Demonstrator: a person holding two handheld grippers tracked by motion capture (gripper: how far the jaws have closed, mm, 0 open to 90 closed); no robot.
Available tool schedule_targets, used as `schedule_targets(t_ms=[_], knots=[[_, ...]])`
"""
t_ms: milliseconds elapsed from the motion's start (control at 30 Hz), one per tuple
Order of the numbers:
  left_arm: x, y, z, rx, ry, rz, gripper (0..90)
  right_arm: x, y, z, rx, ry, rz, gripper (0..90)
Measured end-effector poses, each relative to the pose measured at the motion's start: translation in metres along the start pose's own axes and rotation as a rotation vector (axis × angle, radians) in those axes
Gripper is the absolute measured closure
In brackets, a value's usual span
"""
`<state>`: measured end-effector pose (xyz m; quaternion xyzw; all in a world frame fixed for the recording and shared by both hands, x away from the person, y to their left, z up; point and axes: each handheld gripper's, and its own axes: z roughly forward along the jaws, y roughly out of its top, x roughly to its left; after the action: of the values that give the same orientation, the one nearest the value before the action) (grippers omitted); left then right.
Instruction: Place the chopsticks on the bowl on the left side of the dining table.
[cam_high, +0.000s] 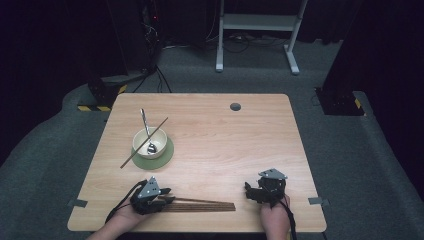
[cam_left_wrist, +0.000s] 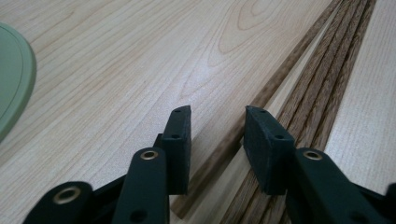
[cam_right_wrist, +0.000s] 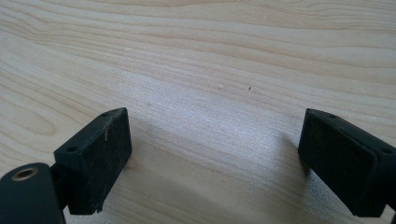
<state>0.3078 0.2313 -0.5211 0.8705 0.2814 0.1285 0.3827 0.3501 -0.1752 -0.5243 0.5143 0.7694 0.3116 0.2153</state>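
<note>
A pale wood-grain surface with rounded corners stands on grey carpet. A round dark grommet hole sits near its far edge, and grey tape tabs mark 2 near corners. Behind it the room is dark, almost black. A white metal frame with 2 legs and a low shelf stands at the back. To the left, cables trail down a dark stand. Yellow-and-black hazard strips edge low black bases on both sides.
</note>
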Motion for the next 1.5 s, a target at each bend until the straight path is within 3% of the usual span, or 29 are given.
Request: schedule_targets(t_ms=[300, 433, 800, 933, 1067, 1200, 1500], knots=[[0.007, -0.003, -0.002, -0.009, -0.002, -0.011, 73.9, 0.000, 0.000, 0.000, 0.000, 0.001, -0.001, 9.5], [0.010, -0.005, -0.003, -0.016, -0.009, -0.035, 78.4, 0.000, 0.000, 0.000, 0.000, 0.002, -0.003, 9.5], [0.018, -0.011, -0.008, -0.025, -0.002, -0.059, 83.1, 0.000, 0.000, 0.000, 0.000, 0.002, -0.004, 9.5], [0.019, -0.011, -0.009, -0.025, 0.015, -0.062, 82.6, 0.000, 0.000, 0.000, 0.000, 0.003, -0.004, 9.5], [0.015, -0.010, -0.007, -0.023, 0.038, -0.038, 70.2, 0.000, 0.000, 0.000, 0.000, 0.004, -0.006, 9.5], [0.013, -0.010, -0.007, -0.029, 0.041, -0.043, 67.1, 0.000, 0.000, 0.000, 0.000, 0.004, -0.006, 9.5], [0.014, -0.010, -0.006, -0.029, 0.030, -0.051, 83.1, 0.000, 0.000, 0.000, 0.000, 0.003, -0.008, 9.5]])
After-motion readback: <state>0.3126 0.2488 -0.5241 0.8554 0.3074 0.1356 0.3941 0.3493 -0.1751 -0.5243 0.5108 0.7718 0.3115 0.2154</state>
